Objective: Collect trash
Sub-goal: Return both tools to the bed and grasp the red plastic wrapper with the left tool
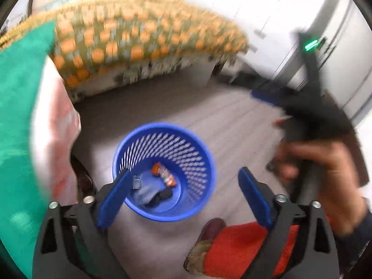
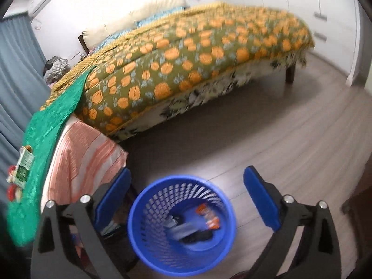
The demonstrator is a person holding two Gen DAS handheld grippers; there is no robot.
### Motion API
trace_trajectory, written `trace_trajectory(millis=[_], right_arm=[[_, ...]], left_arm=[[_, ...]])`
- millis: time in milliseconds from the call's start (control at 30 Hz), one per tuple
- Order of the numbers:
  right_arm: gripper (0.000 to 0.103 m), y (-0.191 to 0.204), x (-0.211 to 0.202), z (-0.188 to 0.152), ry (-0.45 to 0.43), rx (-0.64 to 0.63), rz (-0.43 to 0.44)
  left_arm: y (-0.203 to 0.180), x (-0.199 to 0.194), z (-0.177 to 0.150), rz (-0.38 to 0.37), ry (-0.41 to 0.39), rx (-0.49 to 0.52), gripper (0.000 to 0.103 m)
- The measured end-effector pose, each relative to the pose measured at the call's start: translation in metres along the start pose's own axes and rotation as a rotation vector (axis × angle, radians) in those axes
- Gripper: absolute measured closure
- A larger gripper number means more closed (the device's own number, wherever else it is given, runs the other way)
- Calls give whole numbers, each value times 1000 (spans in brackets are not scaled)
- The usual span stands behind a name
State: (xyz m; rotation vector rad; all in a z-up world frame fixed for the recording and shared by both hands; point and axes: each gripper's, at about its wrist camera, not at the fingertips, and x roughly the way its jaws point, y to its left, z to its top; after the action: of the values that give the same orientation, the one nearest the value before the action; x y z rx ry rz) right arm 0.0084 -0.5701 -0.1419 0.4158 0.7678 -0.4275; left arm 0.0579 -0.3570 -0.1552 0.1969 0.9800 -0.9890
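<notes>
Blur smears both views, so the trash inside the blue basket [image 1: 162,172] [image 2: 181,225] is hard to read: an orange wrapper [image 1: 164,174] [image 2: 208,216] shows, while the grey and dark scraps beside it cannot be told apart. The basket stands on the wooden floor [image 2: 290,139], near the bed [image 2: 197,55] and just right of a table under a green cloth [image 2: 46,125]. The left tool [image 1: 183,194] tilts steeply down over the basket, jaws spread wide with nothing between them. The right tool [image 2: 187,196] does likewise, also empty. In the left view a hand [image 1: 325,181] grips the right tool's dark body, cut off at the frame edge. A shoe [image 1: 209,230] and red mat [image 1: 244,251] lie nearest.
</notes>
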Motion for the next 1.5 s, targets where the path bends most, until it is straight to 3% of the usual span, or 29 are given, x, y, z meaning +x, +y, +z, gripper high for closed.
trace_trajectory(millis=[100,233,367,500,633,867,967,1100,1200,1300,1500], right_arm=[[5,22,-15,-6,-52,-104,-33],[5,77,-33,-17,-89,-259,-34],[5,154,-57,-46,-72,-401,49],[5,240,-76,-89,-20,-545,169],[5,324,-73,-110,27,-644,256],[5,426,-35,-119,129,-629,322],[5,445,-17,-128,155,-647,328],[5,449,-1,-139,195,-646,317],[5,449,-2,-142,191,-650,302],[5,450,0,-143,194,-662,285],[5,446,2,-141,202,-650,291]], left_arm=[[8,-55,-12,-1,-63,3,8],[49,-110,-40,102,-105,-31,8],[112,-161,-78,298,-140,-109,7],[173,-200,-102,400,-155,-175,5],[226,-227,-119,419,-147,-256,5],[286,-261,-147,478,-124,-272,5],[323,-276,-152,493,-119,-316,6],[378,-304,-145,493,-170,-396,6],[421,-316,-127,492,-211,-443,6],[450,-309,-103,501,-208,-416,7],[490,-273,-82,453,-119,-446,35]])
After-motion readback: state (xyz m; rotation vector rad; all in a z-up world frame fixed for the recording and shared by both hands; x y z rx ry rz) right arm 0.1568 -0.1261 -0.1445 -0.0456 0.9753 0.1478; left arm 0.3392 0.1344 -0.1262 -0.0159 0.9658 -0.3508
